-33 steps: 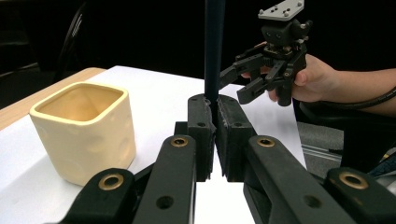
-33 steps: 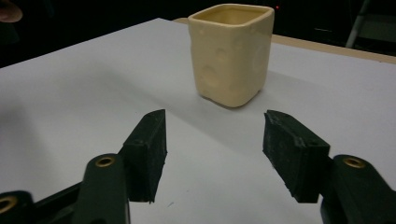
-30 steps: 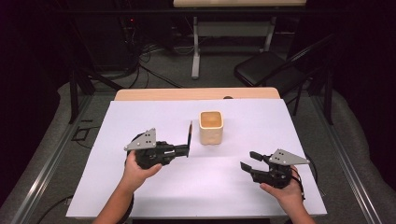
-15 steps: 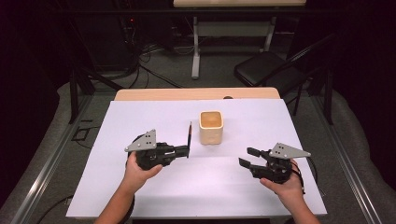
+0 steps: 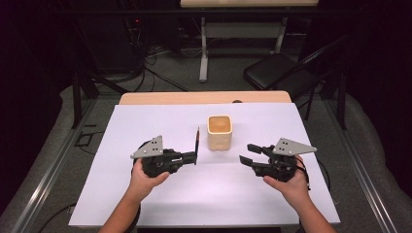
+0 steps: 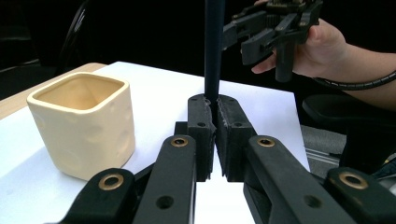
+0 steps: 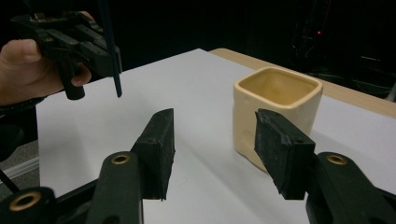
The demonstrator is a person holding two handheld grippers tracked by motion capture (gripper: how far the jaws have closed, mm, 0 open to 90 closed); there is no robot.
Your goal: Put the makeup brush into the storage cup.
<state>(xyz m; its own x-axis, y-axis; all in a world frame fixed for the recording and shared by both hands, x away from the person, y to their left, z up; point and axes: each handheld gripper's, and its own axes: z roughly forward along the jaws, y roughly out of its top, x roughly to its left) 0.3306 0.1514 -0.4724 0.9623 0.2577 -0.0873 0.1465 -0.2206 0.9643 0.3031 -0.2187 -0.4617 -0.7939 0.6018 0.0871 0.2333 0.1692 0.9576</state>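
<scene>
A cream square cup (image 5: 219, 132) stands upright near the table's middle, also seen in the left gripper view (image 6: 84, 123) and the right gripper view (image 7: 278, 105). Just left of the cup, my left gripper (image 5: 194, 158) (image 6: 215, 105) is shut on a thin dark stick (image 5: 197, 143) (image 6: 214, 46) that stands upright. To the cup's right, my right gripper (image 5: 248, 154) (image 7: 217, 135) hovers above the table, pointing left. It is open; its jaws have just been closing with nothing between them. The stick (image 7: 109, 56) hangs at the upper left of the right gripper view.
A white sheet (image 5: 145, 121) covers the table, with a wooden strip (image 5: 160, 98) bare at the far edge. A black folding chair (image 5: 282, 73) stands behind the table at the right. Cables lie on the floor at the back left.
My right gripper has risen and drifted a little toward the cup, its jaws narrowing slightly. The left gripper and the stick have stayed in place.
</scene>
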